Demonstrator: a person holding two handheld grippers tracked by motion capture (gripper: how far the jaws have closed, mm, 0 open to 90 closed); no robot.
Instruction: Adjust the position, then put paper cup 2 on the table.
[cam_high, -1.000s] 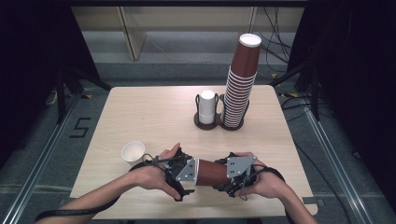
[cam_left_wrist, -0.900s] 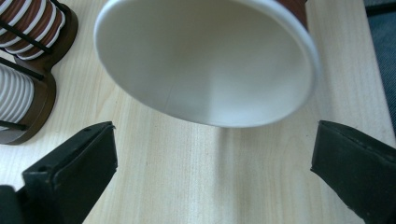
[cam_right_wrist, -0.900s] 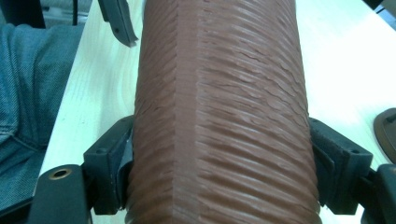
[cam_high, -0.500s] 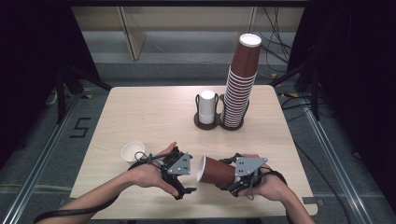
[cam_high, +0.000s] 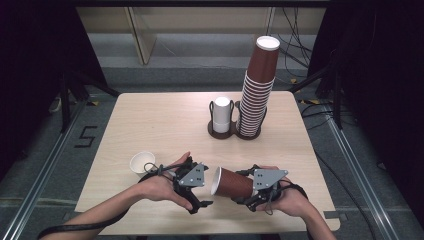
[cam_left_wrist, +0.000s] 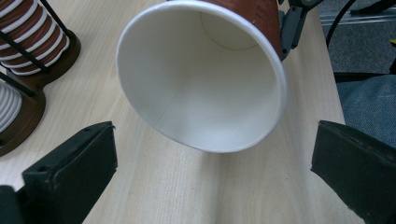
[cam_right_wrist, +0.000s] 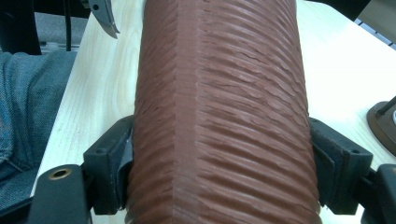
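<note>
The right gripper (cam_high: 250, 196) is squeezing a brown paper cup (cam_high: 234, 182) w/ both jaws, pressing on its ribbed sides. The cup is lying sideways just above the table (cam_high: 160, 120), its white open mouth facing the left gripper (cam_high: 200, 192). The left gripper's jaws are standing wide apart, holding nothing, right in front of the cup's rim. A small white cup (cam_high: 141, 162) is sitting nearby. A tall cup stack (cam_high: 256, 95) & a short white stack (cam_high: 221, 114) are standing in a holder farther back.
</note>
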